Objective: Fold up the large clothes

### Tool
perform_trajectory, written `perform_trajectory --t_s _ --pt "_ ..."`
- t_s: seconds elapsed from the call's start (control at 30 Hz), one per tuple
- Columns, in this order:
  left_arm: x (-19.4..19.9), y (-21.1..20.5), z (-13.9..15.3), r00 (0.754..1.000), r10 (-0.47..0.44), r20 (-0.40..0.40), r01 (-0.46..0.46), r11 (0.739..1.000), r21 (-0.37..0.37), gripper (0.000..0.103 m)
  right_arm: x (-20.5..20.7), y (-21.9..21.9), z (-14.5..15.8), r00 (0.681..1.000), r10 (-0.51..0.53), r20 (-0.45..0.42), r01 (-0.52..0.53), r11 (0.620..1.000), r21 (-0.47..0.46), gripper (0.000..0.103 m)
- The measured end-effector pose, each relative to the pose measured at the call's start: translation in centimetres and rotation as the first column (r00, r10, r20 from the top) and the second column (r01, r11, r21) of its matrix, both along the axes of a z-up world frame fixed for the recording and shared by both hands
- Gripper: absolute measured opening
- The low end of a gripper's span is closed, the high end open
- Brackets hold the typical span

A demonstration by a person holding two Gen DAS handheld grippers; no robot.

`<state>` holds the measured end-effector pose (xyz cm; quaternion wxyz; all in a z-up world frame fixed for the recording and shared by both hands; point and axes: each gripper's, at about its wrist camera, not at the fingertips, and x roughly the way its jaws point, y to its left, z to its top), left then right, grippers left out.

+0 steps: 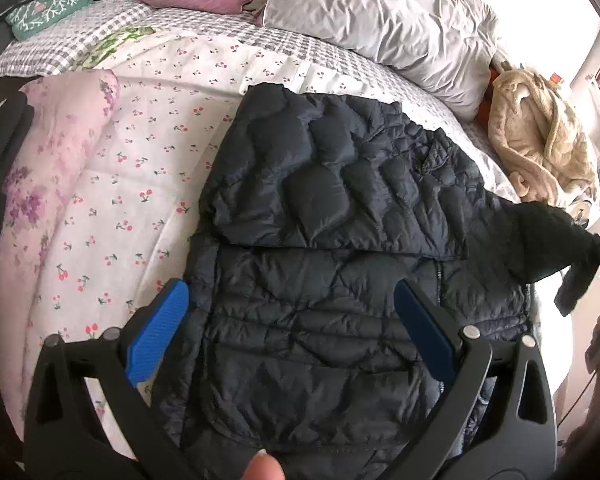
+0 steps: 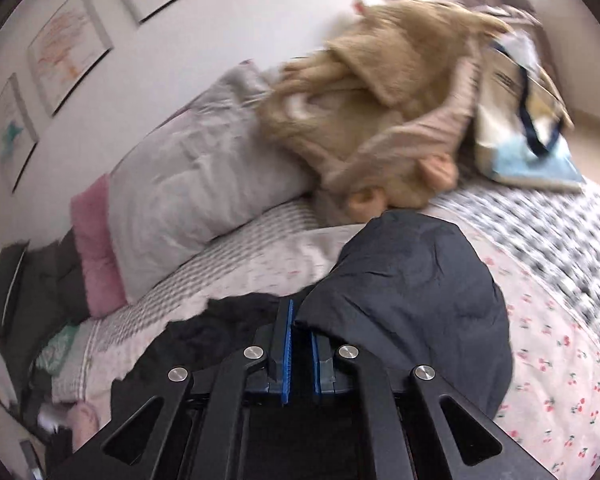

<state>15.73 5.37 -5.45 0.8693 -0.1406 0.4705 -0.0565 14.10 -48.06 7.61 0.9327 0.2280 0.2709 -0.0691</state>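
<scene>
Dark quilted jacket (image 1: 332,240) spread on the cherry-print bedspread (image 1: 140,168).
Left gripper (image 1: 292,312) hovers over the hem, jaws wide apart; right gripper (image 2: 300,336), at three o'clock, is clamped on the jacket's sleeve (image 2: 412,280).

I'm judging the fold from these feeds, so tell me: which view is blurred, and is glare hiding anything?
Left wrist view: sharp on the dark jacket, though the window side at the right edge is washed out white and the fisheye bends the bed. Right wrist view: motion-smeared across the beige robe and checked sheet; only the right gripper, shut on jacket fabric, reads crisp.
</scene>
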Motion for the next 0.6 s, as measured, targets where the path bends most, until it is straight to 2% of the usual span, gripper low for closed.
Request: perform_trajectory --t_s 0.13,0.17,0.23,0.27,0.3,0.37,0.4,0.43,0.47,0.5,0.6 --pt "-0.2 -0.2 0.4 1.0 -0.004 0.011 0.004 1.0 -0.01 0.102 2.5 7.5 0.7 0.987 0.15 -0.054 -0.156 0.979 -0.135 0.007" --pt "-0.2 -0.3 0.4 1.0 -0.005 0.012 0.005 1.0 -0.008 0.102 3.1 9.5 0.5 0.979 0.184 -0.084 -0.196 0.966 -0.172 0.008" --pt "-0.2 -0.5 0.4 1.0 -0.01 0.015 0.01 1.0 0.003 0.102 4.8 14.4 -0.7 0.951 0.248 -0.183 -0.292 0.914 -0.282 0.01" --pt "-0.1 -0.6 0.4 1.0 -0.013 0.014 0.013 1.0 0.007 0.102 5.7 17.0 -1.8 0.927 0.275 -0.254 -0.351 0.874 -0.336 0.012" --pt "-0.1 -0.7 0.4 1.0 -0.016 0.013 0.016 1.0 0.008 0.102 6.7 19.3 -3.4 0.888 0.307 -0.343 -0.425 0.834 -0.353 0.015" --pt "-0.1 -0.8 0.3 1.0 -0.023 0.009 0.023 1.0 0.006 0.102 8.2 22.3 -6.8 0.803 0.34 -0.49 -0.529 0.785 -0.323 0.016" --pt "0.0 -0.8 0.3 1.0 -0.025 0.008 0.025 1.0 0.006 0.102 8.7 23.0 -8.2 0.772 0.35 -0.53 -0.556 0.777 -0.297 0.018" --pt "0.0 -0.9 0.3 1.0 -0.028 0.007 0.028 1.0 0.005 0.102 9.1 23.6 -9.7 0.743 0.365 -0.561 -0.577 0.773 -0.261 0.035" --pt "0.0 -0.9 0.3 1.0 -0.029 0.007 0.029 1.0 0.004 0.102 9.3 23.8 -10.9 0.723 0.388 -0.571 -0.588 0.779 -0.216 0.071" --pt "-0.1 -0.9 0.4 1.0 -0.03 0.007 0.03 1.0 0.003 0.102 9.3 23.9 -11.6 0.718 0.401 -0.569 -0.589 0.785 -0.19 0.081" --pt "-0.1 -0.8 0.4 0.999 -0.034 0.009 0.033 0.999 0.007 0.102 9.3 23.3 -13.0 0.709 0.439 -0.551 -0.581 0.807 -0.105 0.084"
